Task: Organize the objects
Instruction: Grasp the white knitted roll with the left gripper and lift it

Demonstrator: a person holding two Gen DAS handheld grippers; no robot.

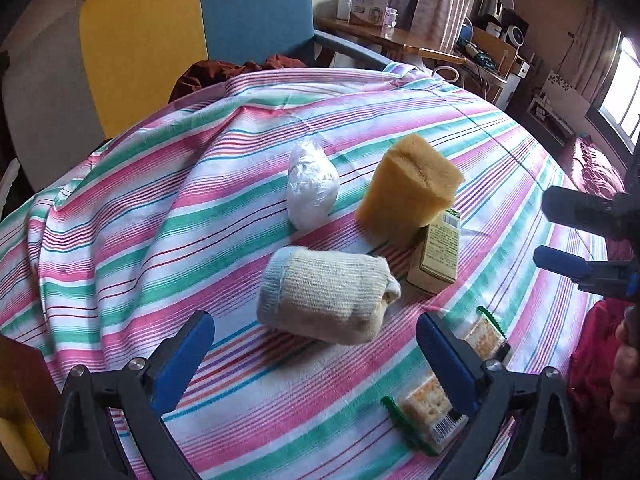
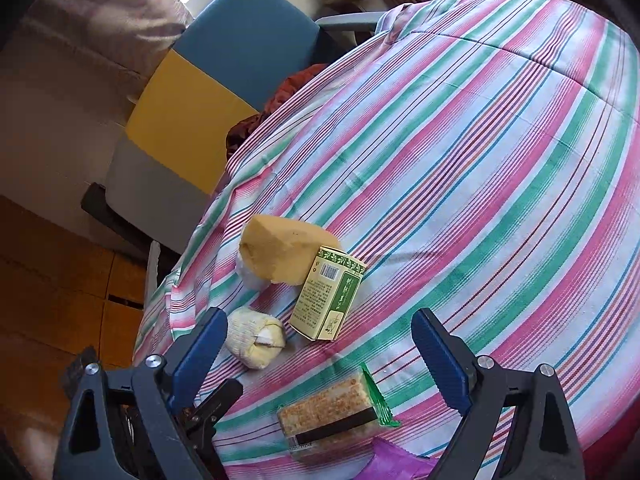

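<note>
My left gripper (image 1: pixel 316 360) stands wide open just short of a rolled cream sock (image 1: pixel 328 296) on the striped cloth (image 1: pixel 160 240), with nothing between its blue pads. Behind the sock lie a white plastic bag (image 1: pixel 312 184), a yellow sponge (image 1: pixel 408 184) and a green-and-cream box (image 1: pixel 436 252). Two cracker packs (image 1: pixel 428 412) (image 1: pixel 486 332) lie by the right finger. My right gripper (image 2: pixel 320 360), also seen from the left wrist (image 1: pixel 560 236), is open above a cracker pack (image 2: pixel 332 408) without touching it. Ahead of it are the box (image 2: pixel 328 296), the sponge (image 2: pixel 284 252) and the sock (image 2: pixel 256 336).
A blue and yellow chair (image 1: pixel 200 32) stands at the table's far edge with a red-brown cloth (image 1: pixel 240 70) on it. A purple wrapper (image 2: pixel 388 460) lies at the near edge. A wooden desk with boxes (image 1: pixel 368 4) stands behind. The striped cloth (image 2: pixel 480 160) stretches to the right.
</note>
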